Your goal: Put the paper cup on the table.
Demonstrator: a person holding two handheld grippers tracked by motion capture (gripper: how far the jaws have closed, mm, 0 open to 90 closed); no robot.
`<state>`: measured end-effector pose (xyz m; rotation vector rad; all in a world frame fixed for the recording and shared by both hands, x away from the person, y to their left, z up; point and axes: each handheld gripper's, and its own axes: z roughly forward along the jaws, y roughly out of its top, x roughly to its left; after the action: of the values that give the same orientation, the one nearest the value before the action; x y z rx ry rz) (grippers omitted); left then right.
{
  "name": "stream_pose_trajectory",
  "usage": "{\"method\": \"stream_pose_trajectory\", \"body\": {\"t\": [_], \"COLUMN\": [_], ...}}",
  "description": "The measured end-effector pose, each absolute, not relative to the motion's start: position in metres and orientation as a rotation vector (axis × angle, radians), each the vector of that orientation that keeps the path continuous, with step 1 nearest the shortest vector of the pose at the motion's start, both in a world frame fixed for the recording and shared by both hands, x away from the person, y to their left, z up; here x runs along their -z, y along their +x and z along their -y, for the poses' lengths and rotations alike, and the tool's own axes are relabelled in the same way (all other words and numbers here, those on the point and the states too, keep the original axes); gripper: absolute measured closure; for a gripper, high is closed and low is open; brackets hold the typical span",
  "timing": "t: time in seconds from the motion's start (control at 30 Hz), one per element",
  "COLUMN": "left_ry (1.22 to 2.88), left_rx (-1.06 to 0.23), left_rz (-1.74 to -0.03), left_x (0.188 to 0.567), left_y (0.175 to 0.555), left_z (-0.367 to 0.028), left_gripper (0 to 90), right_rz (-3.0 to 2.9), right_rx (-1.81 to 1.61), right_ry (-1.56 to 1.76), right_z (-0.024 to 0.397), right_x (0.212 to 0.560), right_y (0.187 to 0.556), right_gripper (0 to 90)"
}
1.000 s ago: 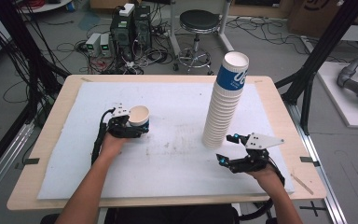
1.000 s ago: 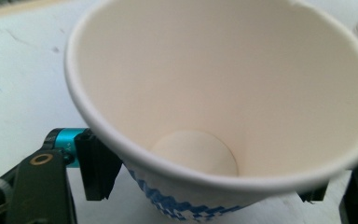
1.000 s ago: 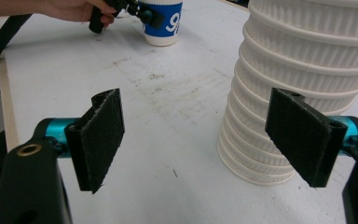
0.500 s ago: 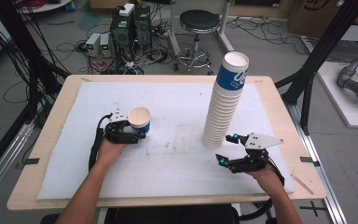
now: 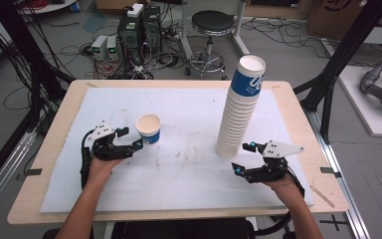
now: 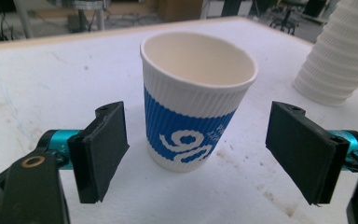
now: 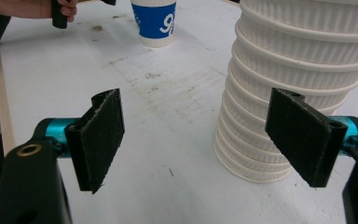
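Left gripper point(image 5: 130, 140) now back from the empty upright cup point(image 5: 148, 129), jaws just opened, clear of it; right gripper point(image 5: 243, 158) agape beside the cup stack point(image 5: 239, 109).

Lighting even and bright, from overhead. Shadows on the white tabletop point(image 5: 189, 174) soft and faint. No glare. Gripper views sharp near, slightly soft far.

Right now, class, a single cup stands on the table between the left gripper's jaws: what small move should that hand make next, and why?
Probably draw the left gripper straight back from the single cup. Its jaws have just been opening, and its pads stand clear of the cup's sides. The cup stands upright on the white mat, apart from the tall cup stack, so it looks placed.
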<state>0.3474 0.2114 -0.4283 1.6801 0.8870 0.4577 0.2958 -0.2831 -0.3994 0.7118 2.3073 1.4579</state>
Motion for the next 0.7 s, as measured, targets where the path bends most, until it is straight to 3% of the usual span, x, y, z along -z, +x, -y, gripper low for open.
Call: {"method": "stream_pose_trajectory", "body": {"t": [0.2, 0.7], "left_ry": [1.559, 1.518], "left_rx": [-0.532, -0.467], "left_rz": [-0.803, -0.773], "left_x": [0.414, 0.416], "left_y": [0.337, 0.33], "left_z": [-0.224, -0.23], "left_gripper": [20.5, 20.5], "right_rz": [-2.283, -2.091], "right_rx": [-1.452, -1.425], "right_ry": [0.731, 0.86], "right_z": [0.292, 0.326], "right_x": [0.399, 0.392], "right_y": [0.295, 0.292], "right_gripper": [19.9, 19.9]}}
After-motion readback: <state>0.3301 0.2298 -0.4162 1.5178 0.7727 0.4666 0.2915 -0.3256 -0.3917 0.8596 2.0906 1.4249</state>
